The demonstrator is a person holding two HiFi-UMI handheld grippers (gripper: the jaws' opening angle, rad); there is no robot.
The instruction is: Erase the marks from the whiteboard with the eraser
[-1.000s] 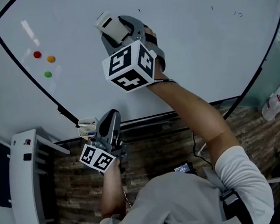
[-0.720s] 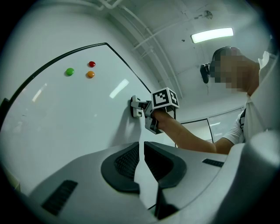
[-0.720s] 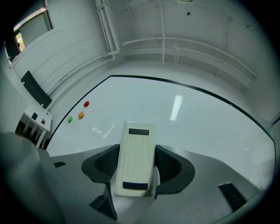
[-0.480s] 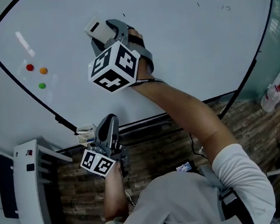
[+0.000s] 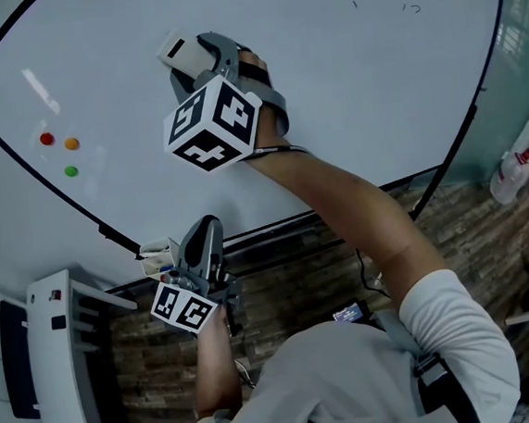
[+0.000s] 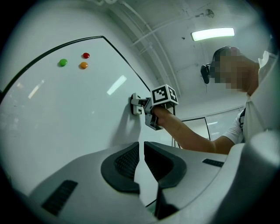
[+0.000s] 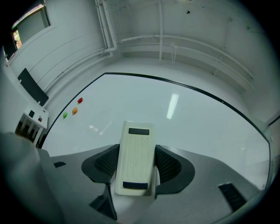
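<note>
A large whiteboard (image 5: 347,105) with a black frame fills the head view. Faint marks (image 5: 410,7) remain near its upper right. My right gripper (image 5: 196,56) is shut on a cream eraser (image 7: 135,157), pressing the eraser (image 5: 177,49) flat against the board left of centre. My left gripper (image 5: 204,240) hangs low by the board's bottom edge, its jaws nearly together with nothing between them. The left gripper view shows the right gripper (image 6: 141,105) and eraser (image 6: 134,104) against the board.
Red, orange and green magnets (image 5: 59,151) sit at the board's left. A small cup of items (image 5: 161,254) rests on the tray under the board. A white unit (image 5: 61,365) stands at lower left. A plastic bottle (image 5: 512,173) is at far right.
The right gripper and eraser slid left along the board. The left gripper stayed in place by the bottom edge.
</note>
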